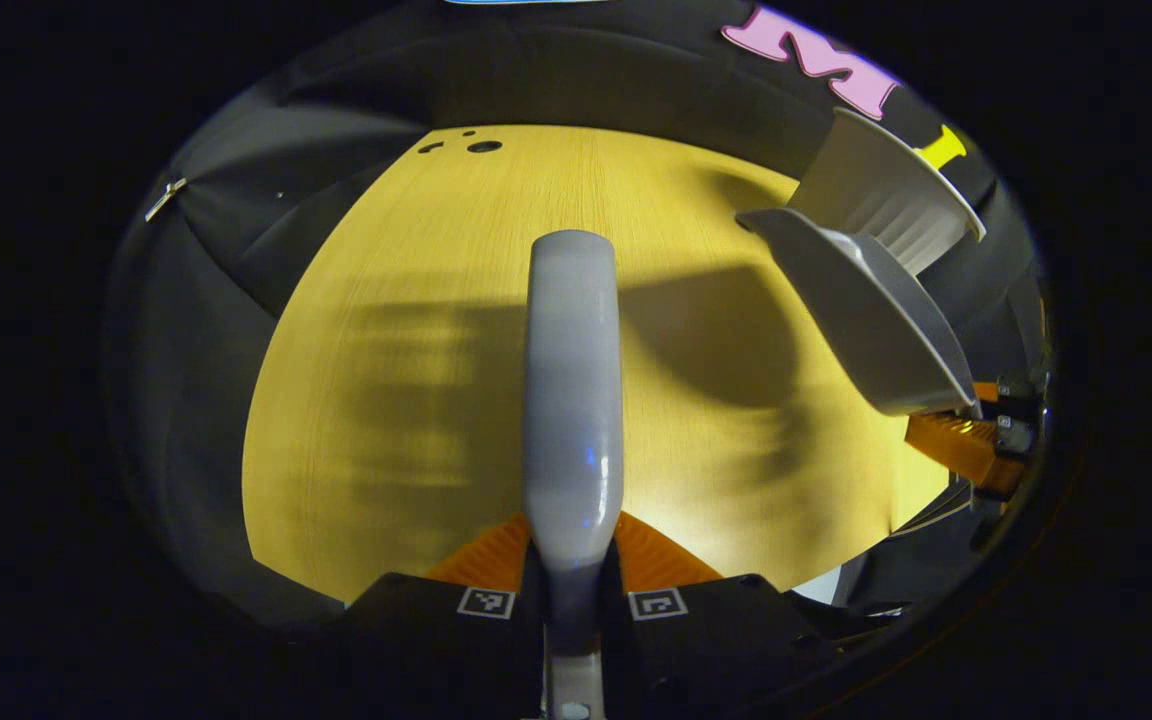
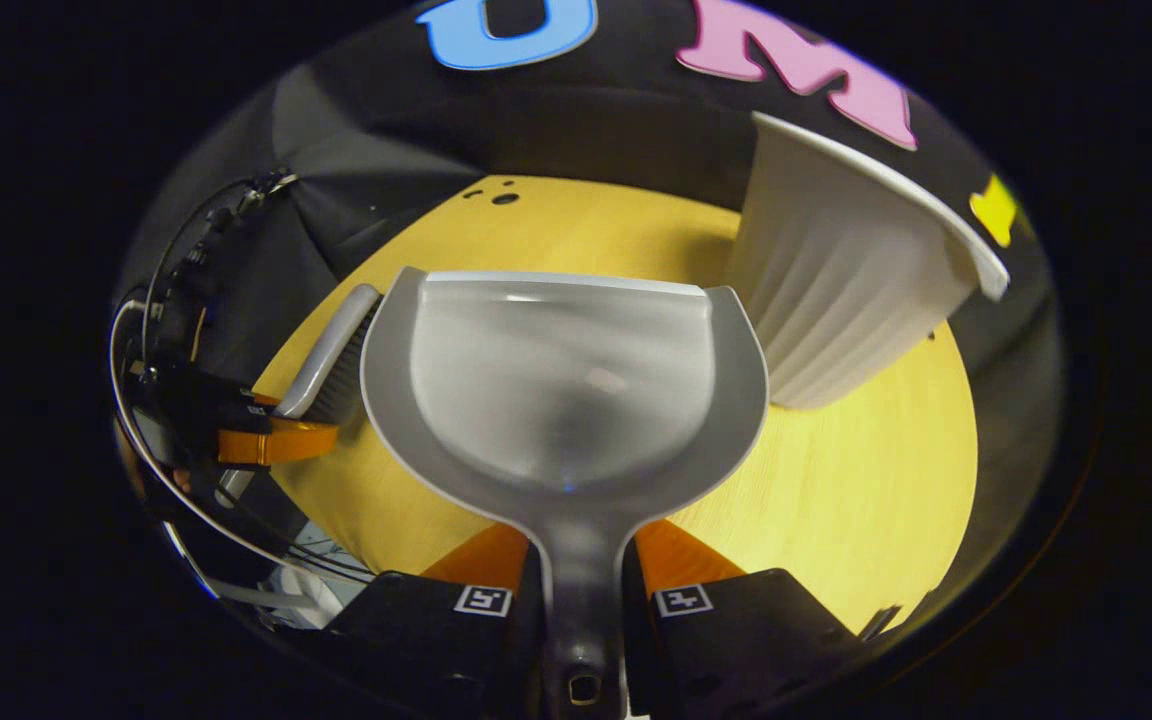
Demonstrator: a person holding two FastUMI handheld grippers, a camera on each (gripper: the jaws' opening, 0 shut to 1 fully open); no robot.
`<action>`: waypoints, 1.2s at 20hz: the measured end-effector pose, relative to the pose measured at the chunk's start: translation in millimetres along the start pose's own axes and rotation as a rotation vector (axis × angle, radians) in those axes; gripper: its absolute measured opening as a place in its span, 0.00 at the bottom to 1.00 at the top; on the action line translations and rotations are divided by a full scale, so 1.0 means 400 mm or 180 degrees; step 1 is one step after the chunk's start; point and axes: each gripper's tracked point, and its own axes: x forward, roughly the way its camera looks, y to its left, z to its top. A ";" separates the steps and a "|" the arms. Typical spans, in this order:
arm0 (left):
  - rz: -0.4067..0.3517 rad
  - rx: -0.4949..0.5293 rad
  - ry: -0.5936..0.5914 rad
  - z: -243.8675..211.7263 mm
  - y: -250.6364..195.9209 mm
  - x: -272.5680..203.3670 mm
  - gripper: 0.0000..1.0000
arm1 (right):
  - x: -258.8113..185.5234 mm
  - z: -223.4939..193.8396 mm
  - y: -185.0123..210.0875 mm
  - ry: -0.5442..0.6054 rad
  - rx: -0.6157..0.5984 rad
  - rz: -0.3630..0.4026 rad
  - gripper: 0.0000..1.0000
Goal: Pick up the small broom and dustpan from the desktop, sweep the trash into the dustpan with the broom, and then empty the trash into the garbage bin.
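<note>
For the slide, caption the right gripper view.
Right gripper shut on the dustpan handle, pan held above the wooden desktop beside the white ribbed garbage bin.

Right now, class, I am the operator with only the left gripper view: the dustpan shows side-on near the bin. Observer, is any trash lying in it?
Observer: No. The right gripper view looks straight into the dustpan, and its scoop looks bare.
Operator: What holds it?
Observer: The right gripper, with a finger on each side of its handle.
Operator: And my broom's bristles?
Observer: Dark, on the underside of the broom, right beside the dustpan's left rim.
</note>
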 end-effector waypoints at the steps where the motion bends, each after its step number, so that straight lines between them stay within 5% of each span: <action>1: 0.0002 0.0016 0.0040 0.003 0.002 -0.002 0.27 | 0.017 -0.027 -0.002 0.0056 0.0043 -0.0034 0.37; 6: 0.0025 0.0052 0.0168 0.010 0.001 -0.001 0.24 | 0.122 -0.134 0.000 0.0302 0.0191 -0.0191 0.37; 13: 0.0128 0.0365 0.0241 0.008 0.010 0.007 0.29 | 0.140 -0.150 -0.040 0.0308 0.0230 -0.0444 0.37; 16: 0.0143 0.0461 0.0306 0.001 0.011 -0.006 0.31 | 0.134 -0.146 -0.021 0.0327 0.0340 -0.0371 0.46; 17: 0.0152 0.0483 0.0280 0.005 0.009 -0.007 0.32 | 0.134 -0.142 -0.019 0.0307 0.0350 -0.0323 0.34; 18: 0.0144 0.0487 0.0254 0.006 0.005 -0.008 0.31 | 0.133 -0.135 -0.014 0.0286 0.0356 -0.0271 0.48; 19: 0.0109 0.0468 0.0239 0.003 0.000 -0.015 0.45 | 0.132 -0.135 -0.007 0.0272 0.0362 -0.0237 0.51; 20: 0.0054 0.0445 0.0210 0.002 -0.007 -0.027 0.50 | 0.120 -0.130 0.001 0.0254 0.0371 -0.0207 0.67; 22: 0.0003 0.0429 0.0157 0.007 -0.020 -0.056 1.00 | 0.092 -0.118 0.013 0.0198 0.0403 -0.0144 0.98; 24: 0.0087 0.0460 -0.0002 0.025 -0.004 -0.100 0.95 | 0.054 -0.097 0.020 0.0112 0.0439 -0.0104 0.98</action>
